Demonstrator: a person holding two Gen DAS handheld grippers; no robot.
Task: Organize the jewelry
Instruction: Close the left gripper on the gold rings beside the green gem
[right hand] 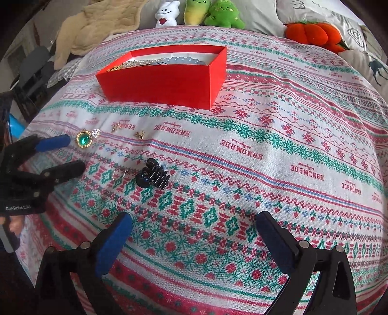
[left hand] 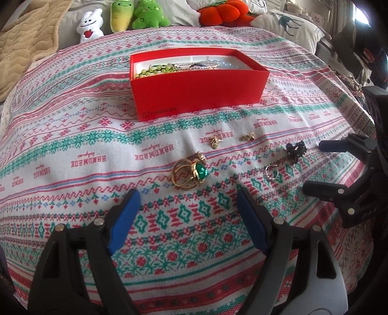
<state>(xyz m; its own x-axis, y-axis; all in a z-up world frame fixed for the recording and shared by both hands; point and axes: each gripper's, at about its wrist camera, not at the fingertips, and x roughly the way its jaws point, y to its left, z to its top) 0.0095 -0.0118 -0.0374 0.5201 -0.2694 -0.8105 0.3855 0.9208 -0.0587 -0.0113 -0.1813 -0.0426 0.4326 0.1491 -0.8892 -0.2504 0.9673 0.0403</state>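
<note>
A red box [left hand: 194, 97] [right hand: 165, 84] on the patterned cloth holds bead strings and chains. A cluster of gold rings with a green stone [left hand: 190, 173] [right hand: 83, 139] lies just beyond my left gripper [left hand: 188, 193] [right hand: 75, 152], which is open and empty. Two small gold earrings [left hand: 214, 141] [left hand: 247, 137] lie further back. A black hair claw [right hand: 152, 175] [left hand: 294, 151] and a thin silver ring [right hand: 118, 174] [left hand: 271, 172] lie ahead and to the left of my right gripper [right hand: 194, 216] [left hand: 312, 167]. That gripper stands wide open, with only cloth between its fingers.
Plush toys [left hand: 126, 17] [right hand: 213, 12], an orange pumpkin cushion [right hand: 312, 32] and pillows line the far edge of the cloth. A beige blanket [left hand: 24, 43] lies at the far left. A hand [right hand: 14, 225] holds the left gripper.
</note>
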